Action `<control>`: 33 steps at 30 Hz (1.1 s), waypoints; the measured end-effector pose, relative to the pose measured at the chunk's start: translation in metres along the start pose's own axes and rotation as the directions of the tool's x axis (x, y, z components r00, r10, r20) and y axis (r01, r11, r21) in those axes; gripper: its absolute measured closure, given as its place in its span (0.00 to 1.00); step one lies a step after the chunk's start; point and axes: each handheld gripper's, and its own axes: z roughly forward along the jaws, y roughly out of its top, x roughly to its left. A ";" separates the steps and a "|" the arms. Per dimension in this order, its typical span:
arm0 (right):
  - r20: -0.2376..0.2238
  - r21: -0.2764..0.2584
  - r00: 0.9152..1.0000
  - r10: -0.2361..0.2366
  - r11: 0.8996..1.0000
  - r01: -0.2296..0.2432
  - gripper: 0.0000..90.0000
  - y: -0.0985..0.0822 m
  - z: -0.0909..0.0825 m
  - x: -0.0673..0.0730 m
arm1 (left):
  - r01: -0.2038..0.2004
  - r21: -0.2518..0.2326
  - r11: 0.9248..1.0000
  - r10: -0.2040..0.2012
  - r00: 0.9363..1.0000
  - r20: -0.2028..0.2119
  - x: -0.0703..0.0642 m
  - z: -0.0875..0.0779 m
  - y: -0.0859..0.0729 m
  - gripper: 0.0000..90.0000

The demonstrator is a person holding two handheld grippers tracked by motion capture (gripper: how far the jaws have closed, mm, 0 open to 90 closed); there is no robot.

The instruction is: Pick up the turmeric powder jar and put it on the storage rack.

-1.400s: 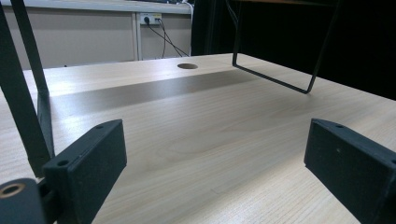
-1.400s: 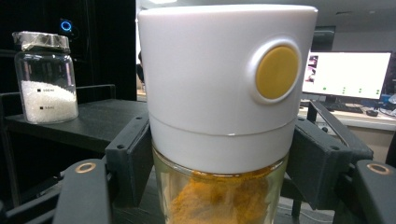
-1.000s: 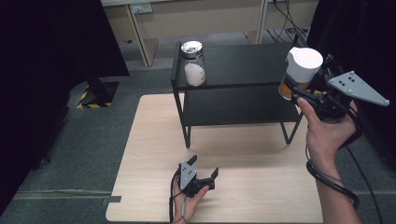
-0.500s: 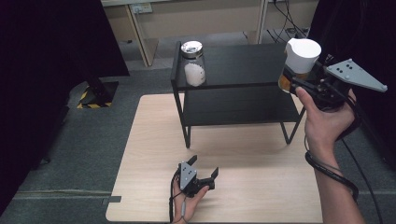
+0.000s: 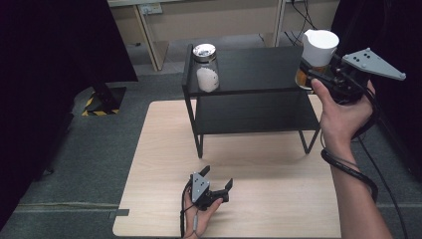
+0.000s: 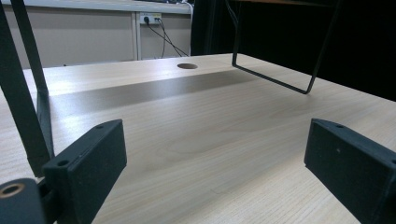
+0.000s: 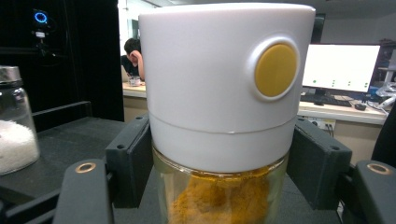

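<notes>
My right gripper (image 5: 309,74) is shut on a glass jar (image 5: 314,55) with a tall white lid and orange powder inside, held upright in the air above the right end of the black shelf (image 5: 254,69). In the right gripper view the jar (image 7: 224,116) stands between both black jaws, which press on its glass. A second glass jar (image 5: 205,67) with a metal lid and white grains stands on the shelf's top at the left, also seen as the white-grain jar (image 7: 16,126). My left gripper (image 5: 219,183) rests open on the wooden table (image 5: 159,149) near its front edge, with nothing between its fingers (image 6: 88,158).
The shelf's wire legs (image 6: 280,70) stand on the table beyond the left gripper. A round cable hole (image 6: 187,66) is cut in the tabletop. Dark curtains (image 5: 50,74) hang at the left and right. A person sits at a desk far behind (image 7: 133,56), near a monitor (image 7: 338,65).
My right gripper has lifted the white-lidded jar upward and slightly back along the shelf's right end. The left gripper has stayed where it was.
</notes>
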 end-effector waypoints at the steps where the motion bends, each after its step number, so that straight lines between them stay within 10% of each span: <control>1: 0.002 0.002 1.000 0.001 1.000 -0.001 0.34 0.000 0.001 0.000 | -0.001 0.000 1.000 0.001 1.000 0.000 0.000 0.000 0.000 0.06; 33: 0.044 0.053 0.999 -0.001 0.999 -0.001 0.34 0.005 0.025 -0.004 | -0.001 0.000 1.000 0.001 1.000 0.002 0.000 0.000 0.000 0.06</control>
